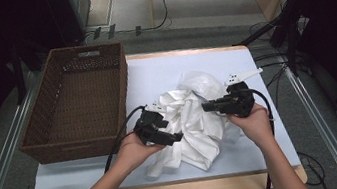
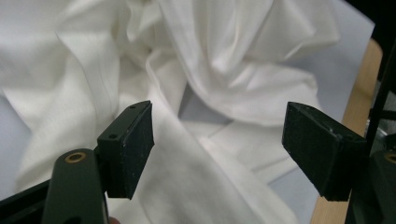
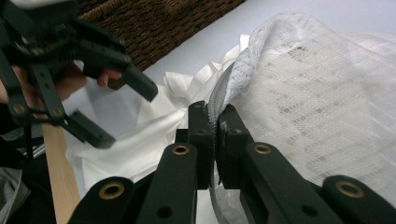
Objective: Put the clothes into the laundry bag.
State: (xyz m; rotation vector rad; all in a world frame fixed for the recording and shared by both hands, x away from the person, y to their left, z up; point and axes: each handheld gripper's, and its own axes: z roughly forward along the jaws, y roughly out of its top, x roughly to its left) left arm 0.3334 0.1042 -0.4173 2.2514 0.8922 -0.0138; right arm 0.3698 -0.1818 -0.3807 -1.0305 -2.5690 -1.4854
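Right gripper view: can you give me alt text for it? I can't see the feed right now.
The right gripper is shut on a fold of white cloth, a loosely woven piece bunched up to its right. Farther off at upper left, a hand holds the left gripper with its jaws apart over the cloth, and a brown wicker basket stands behind on the pale table.

the white cloth (image 1: 193,121) lies in a big heap in the middle of the table (image 1: 153,74), between the two grippers. the brown basket (image 1: 79,100) stands along the left side, and its tall walls block the way there. behind the cloth the table top is bare. a bare strip also runs along the near edge.
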